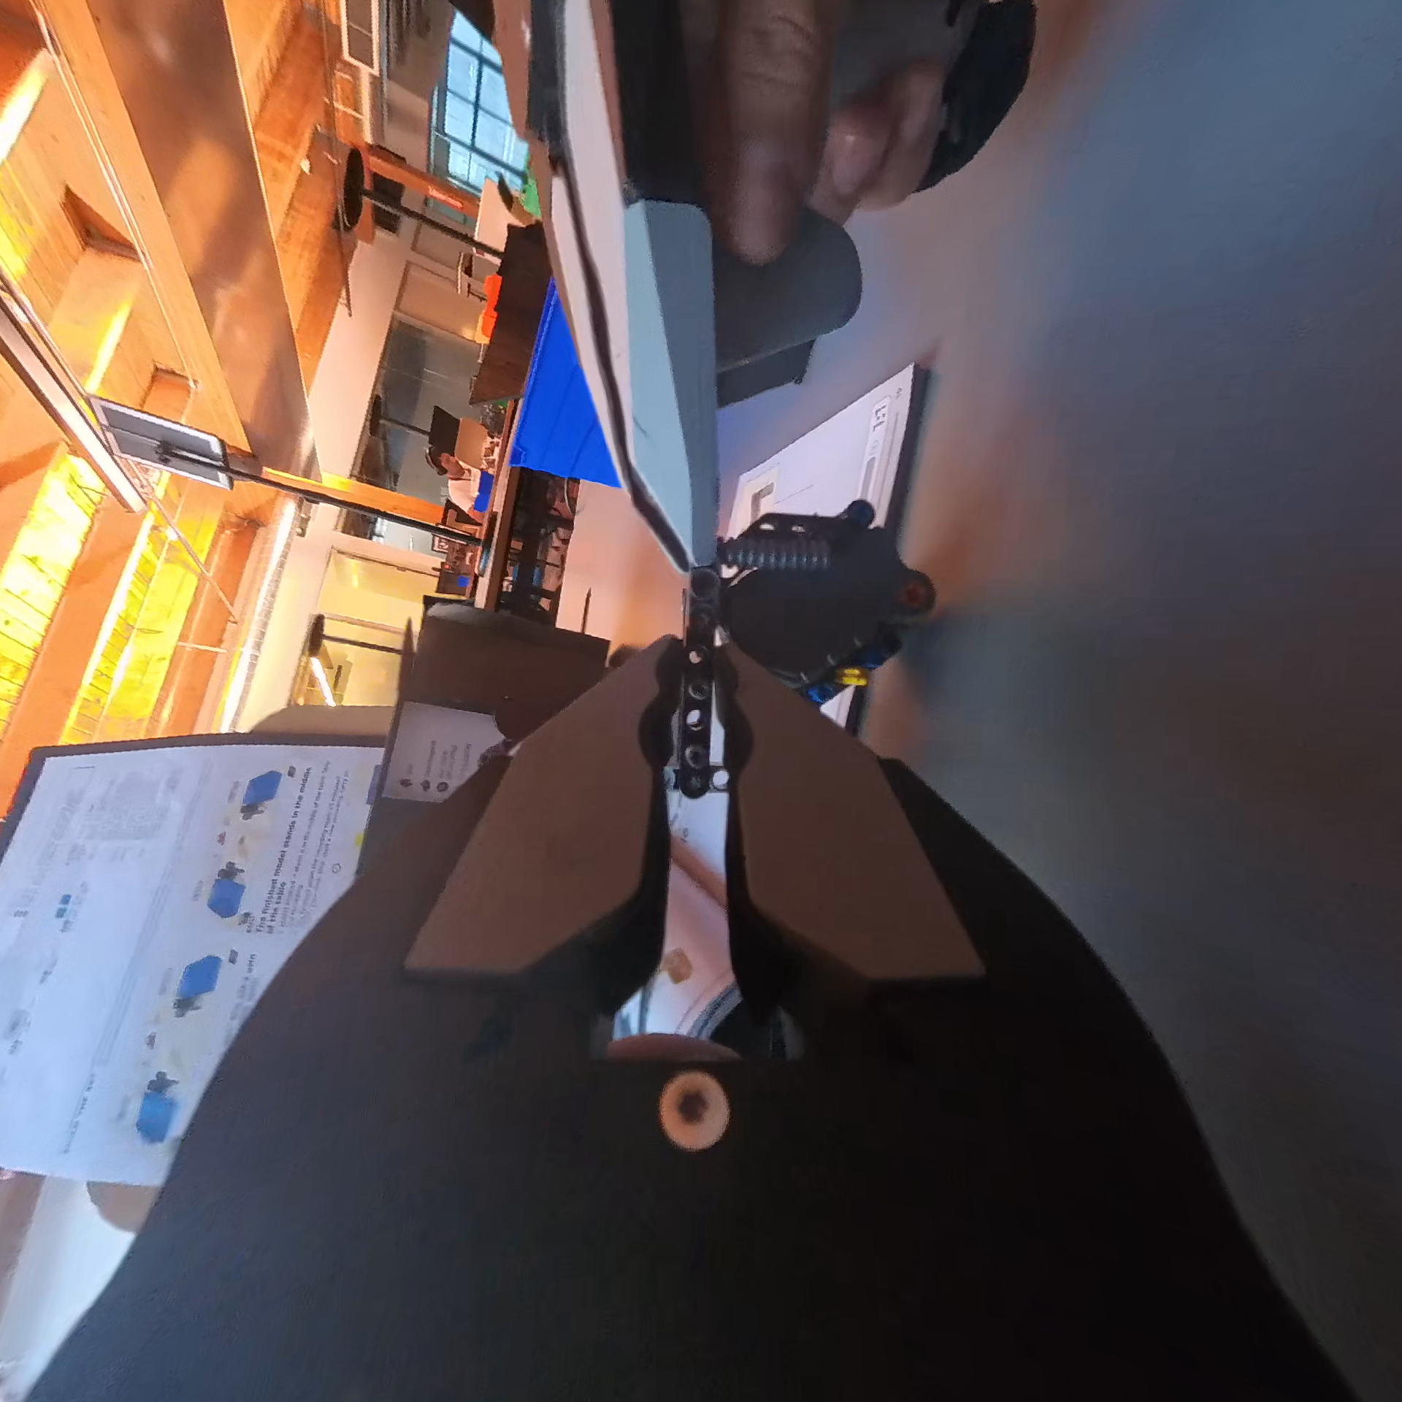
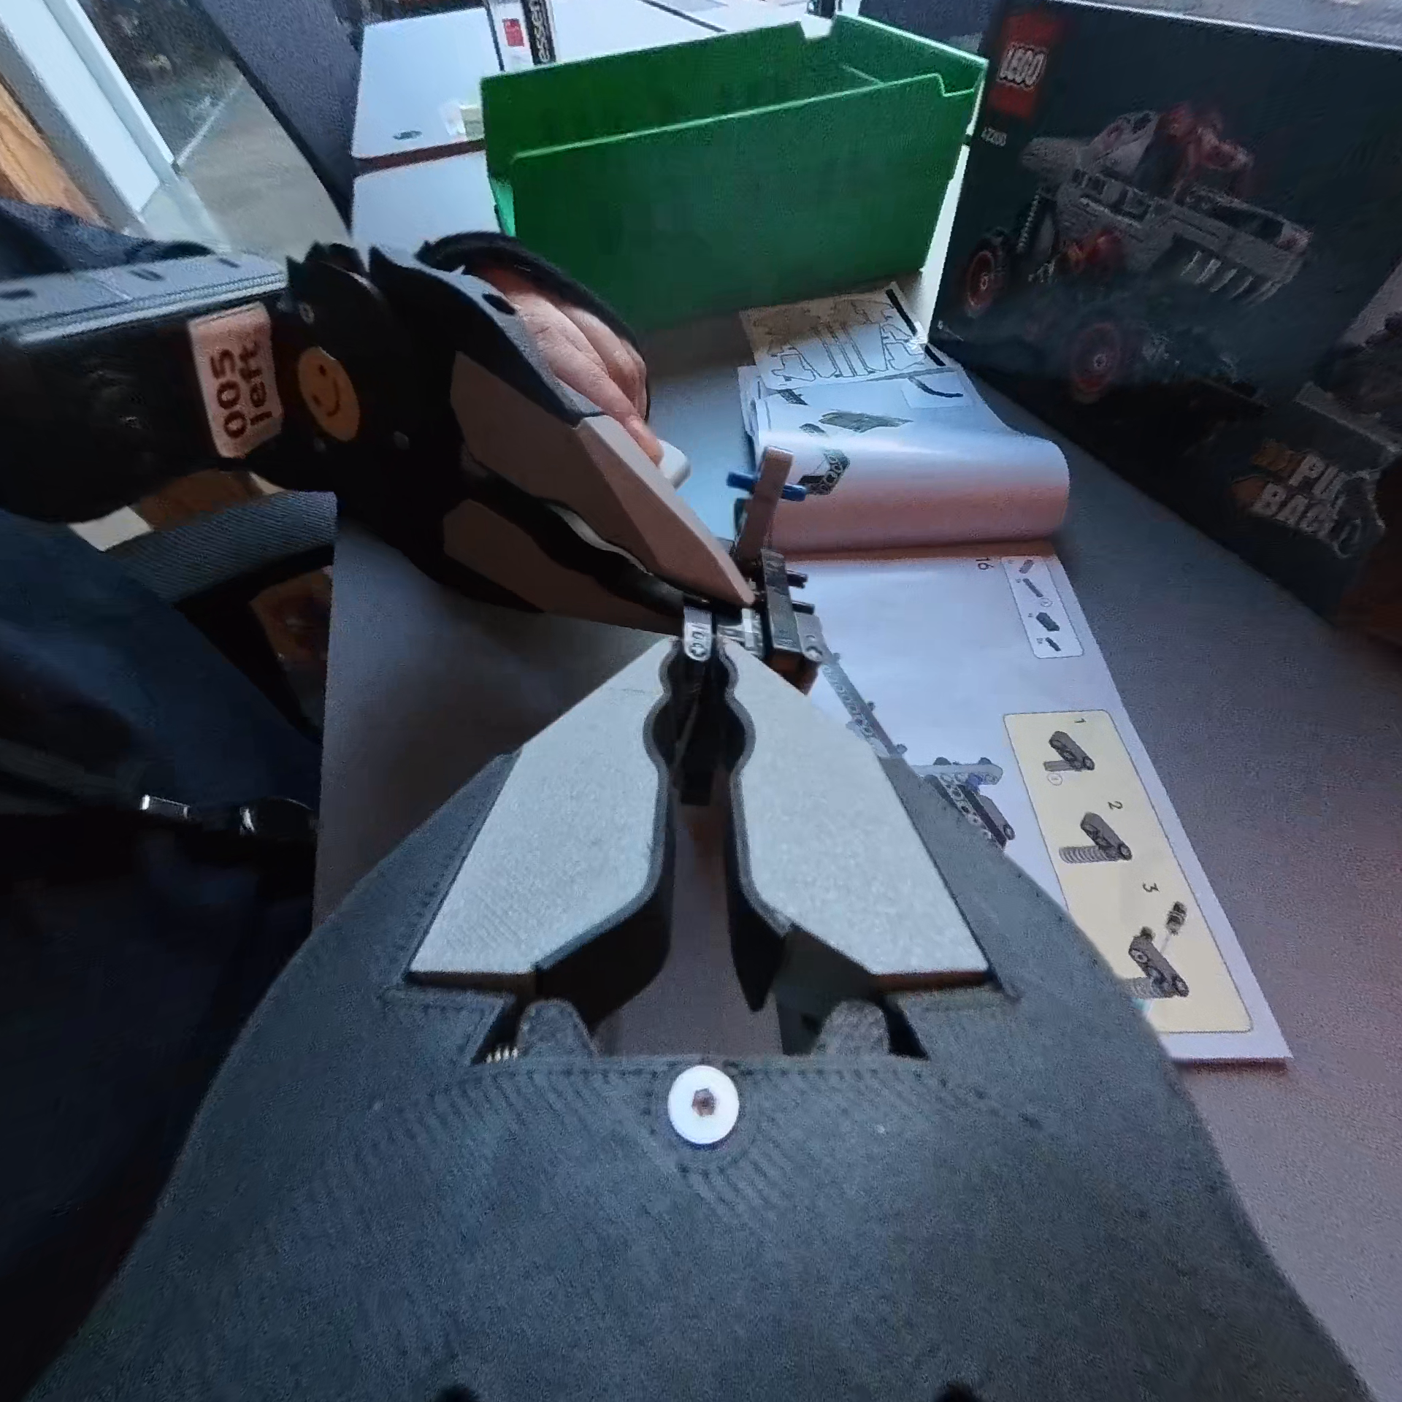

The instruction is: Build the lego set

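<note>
Left to right in the right wrist view: left tool comes in from the left, tips pressed onto the top of the lego sub-assembly; a hand is on its far side. Right tool is pinched on a black beam at the near-left edge of that assembly. Green bin sits behind, instruction booklet is open on the desk under and right of the build, and the set box is far right. In the left wrist view the left tool is closed on a thin black holed beam, which runs straight out along the fingers; the right tool meets it tip to tip at the beam's far end, with the dark motor-like block and spring just right of it, held above the booklet. A printed sheet lies lower left. Handling, my read: light, rigid plastic, smooth — will slip or twist if pinched off-centre, and friction-pin joints can pop under side load. Grip the beam across its flat faces near mid-length, not on the spring or the blue pins. Long axis of the beam follows the left tool's fingers, pointing at the right tool; a grey beam stands roughly upright off the assembly — exact joint is too blurred to call.
</note>
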Demonstrator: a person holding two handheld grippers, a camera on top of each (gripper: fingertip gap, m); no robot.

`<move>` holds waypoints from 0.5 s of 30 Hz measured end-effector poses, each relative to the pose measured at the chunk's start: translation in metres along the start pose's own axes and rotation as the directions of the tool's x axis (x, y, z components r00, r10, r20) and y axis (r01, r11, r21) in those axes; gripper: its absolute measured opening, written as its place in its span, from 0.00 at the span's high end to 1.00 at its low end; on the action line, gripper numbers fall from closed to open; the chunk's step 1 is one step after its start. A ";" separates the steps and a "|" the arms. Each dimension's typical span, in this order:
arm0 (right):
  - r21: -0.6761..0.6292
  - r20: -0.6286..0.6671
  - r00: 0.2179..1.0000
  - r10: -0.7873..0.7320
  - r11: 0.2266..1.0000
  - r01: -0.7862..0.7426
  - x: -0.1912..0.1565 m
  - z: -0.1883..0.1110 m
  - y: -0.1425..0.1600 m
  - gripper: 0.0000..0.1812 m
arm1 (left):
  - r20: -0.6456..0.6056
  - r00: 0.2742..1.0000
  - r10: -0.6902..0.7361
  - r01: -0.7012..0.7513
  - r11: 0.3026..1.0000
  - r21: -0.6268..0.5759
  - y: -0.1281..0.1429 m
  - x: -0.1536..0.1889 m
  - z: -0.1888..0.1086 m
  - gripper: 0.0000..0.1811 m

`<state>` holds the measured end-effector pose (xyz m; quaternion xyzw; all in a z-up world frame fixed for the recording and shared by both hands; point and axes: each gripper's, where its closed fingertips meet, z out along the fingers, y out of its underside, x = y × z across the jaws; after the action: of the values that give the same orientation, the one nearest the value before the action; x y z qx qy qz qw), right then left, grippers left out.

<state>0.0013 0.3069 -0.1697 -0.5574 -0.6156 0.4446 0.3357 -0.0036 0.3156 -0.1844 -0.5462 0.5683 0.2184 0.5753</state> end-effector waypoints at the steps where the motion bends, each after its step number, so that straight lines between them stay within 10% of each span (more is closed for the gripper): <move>1: -0.008 -0.017 1.000 -0.015 1.000 0.015 0.000 0.000 0.001 0.97 | -0.008 1.000 -0.027 0.027 1.000 0.002 0.001 0.000 0.001 0.98; 15: -0.088 0.044 0.999 -0.025 0.996 0.029 0.001 0.004 0.007 0.98 | 0.009 1.000 -0.027 0.027 0.995 -0.098 0.009 -0.002 0.006 0.97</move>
<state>0.0003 0.3076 -0.1775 -0.5537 -0.6492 0.4243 0.3032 -0.0099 0.3242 -0.1878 -0.5806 0.5474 0.2402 0.5528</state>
